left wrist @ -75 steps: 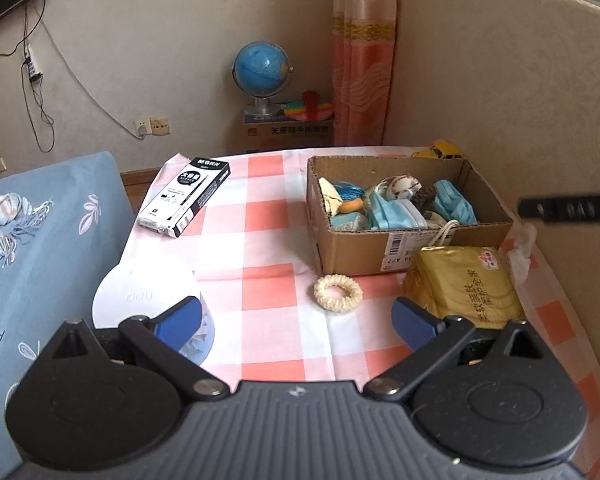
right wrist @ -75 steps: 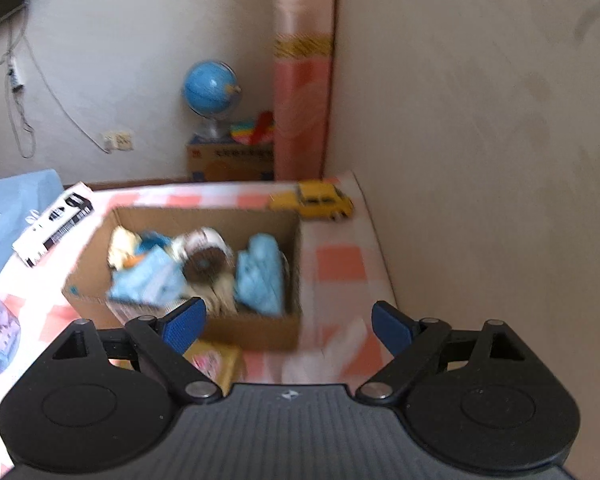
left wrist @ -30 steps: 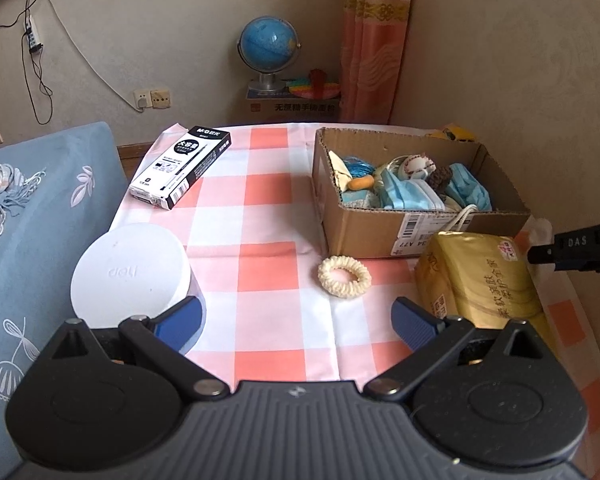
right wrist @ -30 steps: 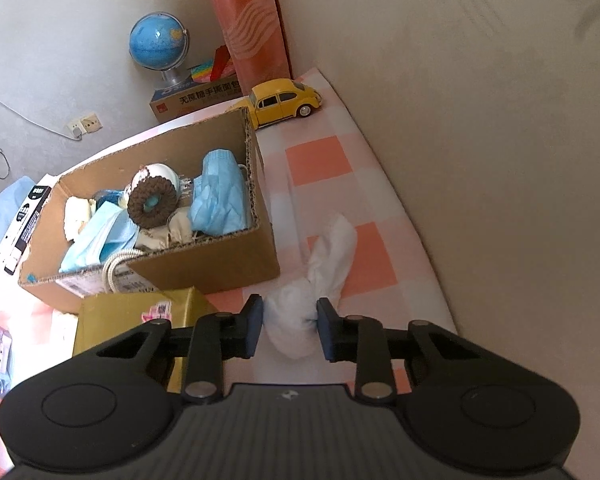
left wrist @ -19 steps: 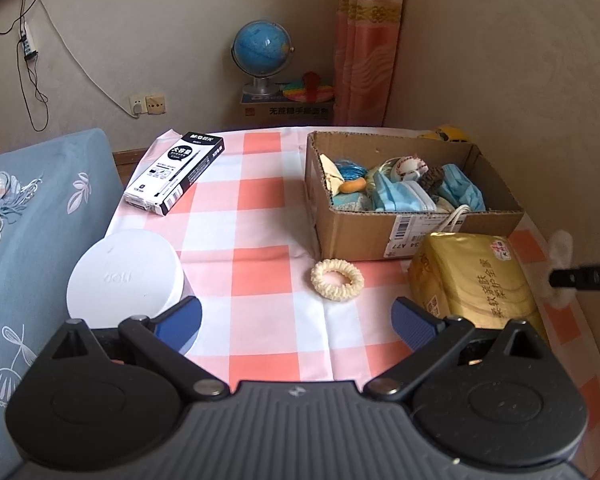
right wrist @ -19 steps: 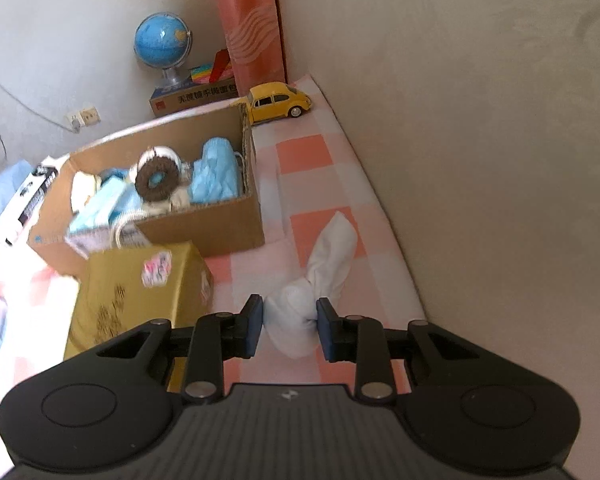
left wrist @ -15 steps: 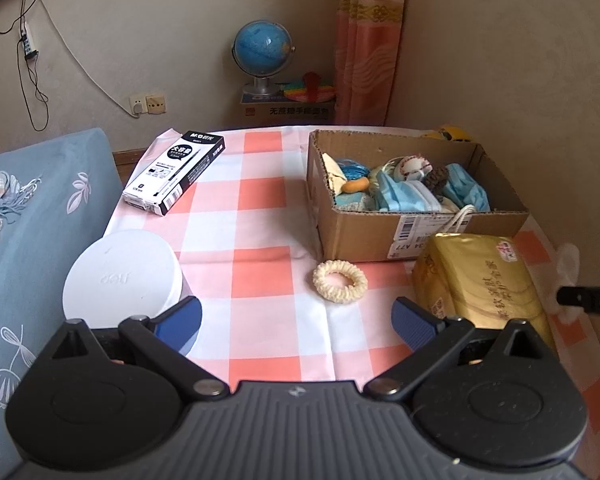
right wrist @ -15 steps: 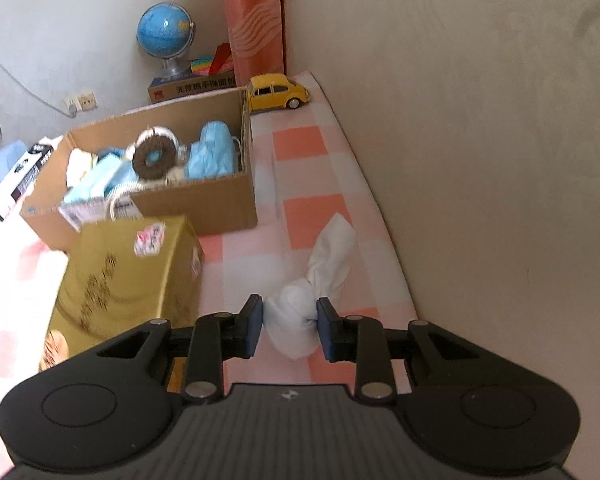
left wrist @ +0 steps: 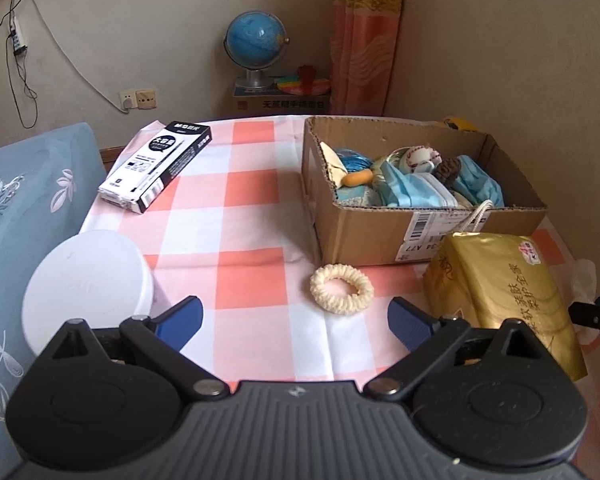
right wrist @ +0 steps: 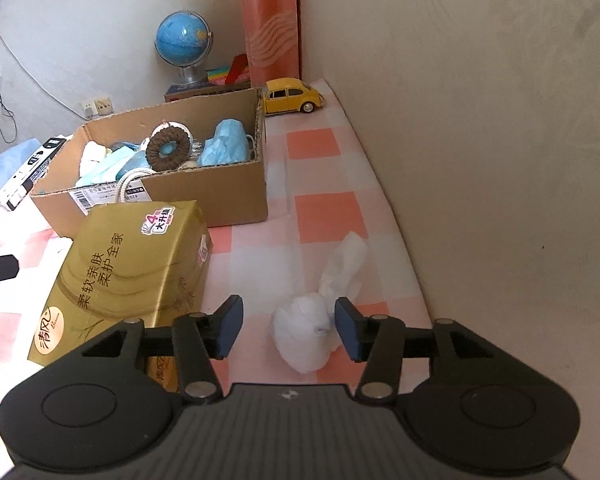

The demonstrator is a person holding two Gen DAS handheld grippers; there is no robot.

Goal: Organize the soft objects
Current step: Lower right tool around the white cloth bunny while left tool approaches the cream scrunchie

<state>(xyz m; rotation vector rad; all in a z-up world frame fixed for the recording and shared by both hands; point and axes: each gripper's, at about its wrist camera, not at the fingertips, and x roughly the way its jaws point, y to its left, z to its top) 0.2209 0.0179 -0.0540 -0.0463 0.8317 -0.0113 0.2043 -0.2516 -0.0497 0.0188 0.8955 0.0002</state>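
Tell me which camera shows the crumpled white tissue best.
The right wrist view. There the crumpled white tissue lies whole on the checked cloth between the opening jaws of the right gripper, beside the gold tissue pack. The left wrist view catches only a white sliver behind that pack at the right edge.

Low in the frame, the left gripper (left wrist: 296, 316) is hovering over a pink-and-white checked tablecloth (left wrist: 252, 224), its blue-padded jaws standing wide apart with nothing between them. Just beyond them a cream scrunchie (left wrist: 341, 289) is lying on the cloth, near the front wall of a cardboard box (left wrist: 360, 232) at centre right. Blue face masks (left wrist: 416, 192), a small baseball (left wrist: 420, 157) and a brown scrunchie (left wrist: 449, 169) are sitting inside the box. A gold tissue pack (left wrist: 500, 284) is leaning against the box at right. A white round lid (left wrist: 84, 280) is showing at lower left, a black-and-white pen box (left wrist: 156, 160) at upper left, and a blue globe (left wrist: 256, 40) at top centre.
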